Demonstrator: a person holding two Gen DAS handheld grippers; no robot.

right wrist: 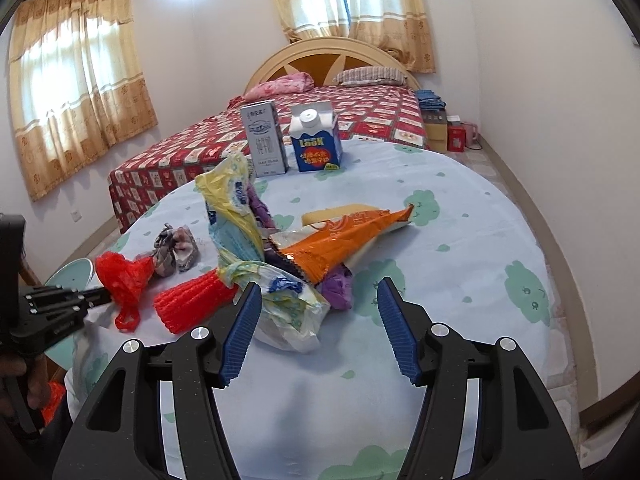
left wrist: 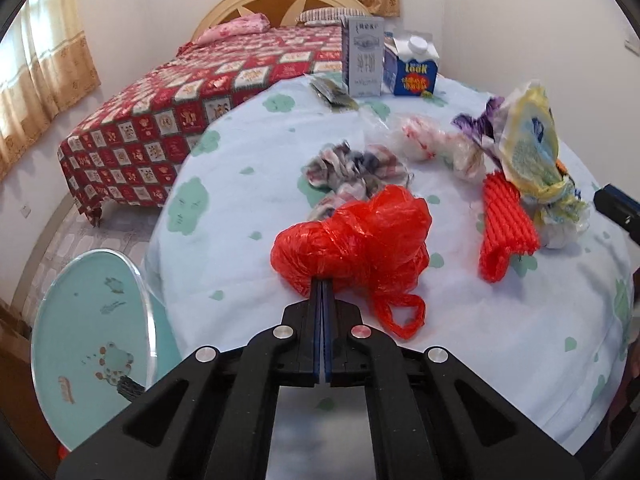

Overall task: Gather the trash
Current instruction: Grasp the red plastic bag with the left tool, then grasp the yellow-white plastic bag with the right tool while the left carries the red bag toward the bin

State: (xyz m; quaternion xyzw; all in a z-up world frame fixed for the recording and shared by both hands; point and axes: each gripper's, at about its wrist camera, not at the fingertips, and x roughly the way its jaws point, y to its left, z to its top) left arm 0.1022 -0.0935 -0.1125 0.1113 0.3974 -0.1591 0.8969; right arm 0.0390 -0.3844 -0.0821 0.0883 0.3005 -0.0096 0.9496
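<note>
My left gripper (left wrist: pixel 325 282) is shut on a crumpled red plastic bag (left wrist: pixel 356 240), held just above the round table; the bag also shows in the right wrist view (right wrist: pixel 124 276). My right gripper (right wrist: pixel 318 292) is open and empty, its jaws on either side of a white and yellow printed wrapper (right wrist: pixel 288 308). Other trash lies on the table: an orange foam net (left wrist: pixel 506 226), an orange snack wrapper (right wrist: pixel 340 240), a purple wrapper (right wrist: pixel 338 290), crumpled checked paper (left wrist: pixel 356 172), a clear plastic bag (left wrist: pixel 436 144).
The table (left wrist: pixel 248 208) has a pale blue cloth with green blobs. A grey milk carton (right wrist: pixel 265 140) and a blue carton (right wrist: pixel 316 140) stand at its far edge. A pale green stool (left wrist: pixel 92 328) stands at left. A bed (right wrist: pixel 352 116) lies behind.
</note>
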